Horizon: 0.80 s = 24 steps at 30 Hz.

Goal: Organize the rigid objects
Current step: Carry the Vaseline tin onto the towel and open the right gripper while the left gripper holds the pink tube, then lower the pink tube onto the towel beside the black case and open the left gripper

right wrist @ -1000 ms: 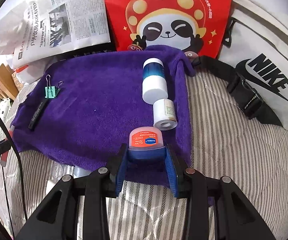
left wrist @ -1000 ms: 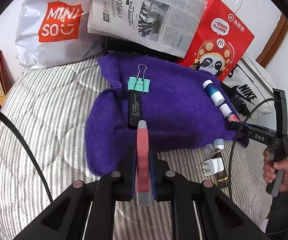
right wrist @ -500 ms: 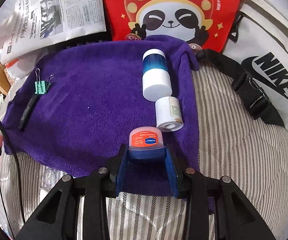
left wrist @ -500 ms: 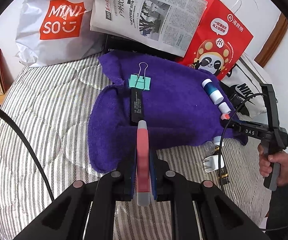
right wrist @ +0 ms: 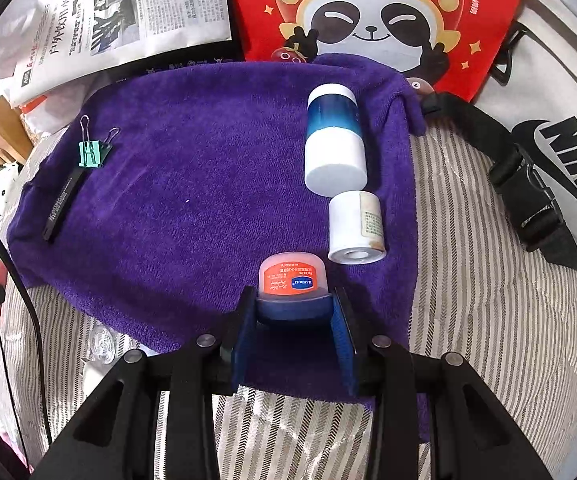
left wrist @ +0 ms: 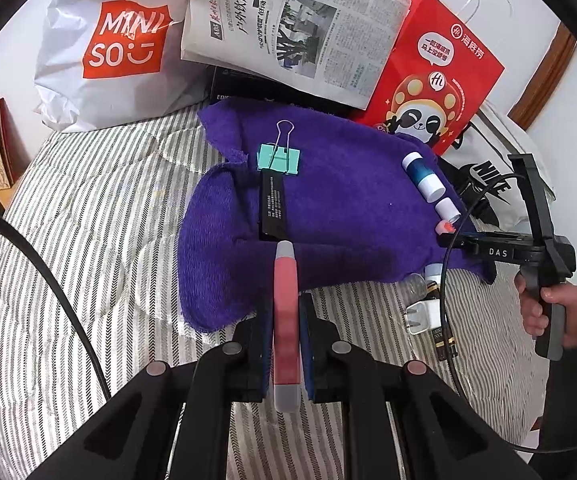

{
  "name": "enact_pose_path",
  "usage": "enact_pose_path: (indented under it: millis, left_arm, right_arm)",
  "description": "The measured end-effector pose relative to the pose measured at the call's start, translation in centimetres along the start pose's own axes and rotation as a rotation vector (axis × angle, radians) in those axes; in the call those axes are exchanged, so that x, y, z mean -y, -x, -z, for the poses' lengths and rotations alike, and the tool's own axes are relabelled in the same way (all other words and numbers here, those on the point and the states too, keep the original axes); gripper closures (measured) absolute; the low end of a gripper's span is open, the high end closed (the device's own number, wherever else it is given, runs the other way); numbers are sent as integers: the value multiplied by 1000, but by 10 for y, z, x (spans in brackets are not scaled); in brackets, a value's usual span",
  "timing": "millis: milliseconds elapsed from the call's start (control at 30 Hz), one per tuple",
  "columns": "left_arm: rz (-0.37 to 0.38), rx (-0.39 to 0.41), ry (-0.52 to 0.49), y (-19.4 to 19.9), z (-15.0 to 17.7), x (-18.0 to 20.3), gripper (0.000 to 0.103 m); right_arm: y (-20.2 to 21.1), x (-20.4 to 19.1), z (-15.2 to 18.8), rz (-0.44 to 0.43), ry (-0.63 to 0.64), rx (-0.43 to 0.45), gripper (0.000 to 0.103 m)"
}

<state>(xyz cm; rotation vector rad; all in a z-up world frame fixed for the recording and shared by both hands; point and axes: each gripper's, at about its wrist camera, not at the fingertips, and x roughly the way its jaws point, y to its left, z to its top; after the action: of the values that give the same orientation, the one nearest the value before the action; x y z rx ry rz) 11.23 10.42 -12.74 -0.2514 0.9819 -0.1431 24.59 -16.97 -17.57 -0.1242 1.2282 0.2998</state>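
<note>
The right tool (right wrist: 293, 306) pinches a small, light, hard lip-balm jar (right wrist: 291, 275) across its smooth sides, just at 7 o'clock of the white bottle (right wrist: 357, 228) on the purple towel (right wrist: 192, 184). The left tool (left wrist: 286, 344) is clamped on a slim, rigid red stick (left wrist: 285, 300).

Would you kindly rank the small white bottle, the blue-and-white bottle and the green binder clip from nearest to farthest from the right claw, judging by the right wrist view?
1. Small white bottle: lying just up and right of the right claw, on the purple towel.
2. Blue-and-white bottle: beyond the small one, in line with it.
3. Green binder clip: far across the towel, near its upper left corner.
</note>
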Motion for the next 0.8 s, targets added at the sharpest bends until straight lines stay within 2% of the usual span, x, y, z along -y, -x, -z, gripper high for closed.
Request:
enact_pose_path:
  millis: [433,633,800]
  left_arm:
    - [15,-7,-18,-4,-7,12,91]
    - [19,-12,-31,-15,-19,21,91]
    - [27,2,-26,-23,-34,23,91]
  right_arm:
    - [20,8,10,-37,-29,29,61]
    - [40,5,23,1,-6,98,58]
    - [52,3,37,0,24,156,56]
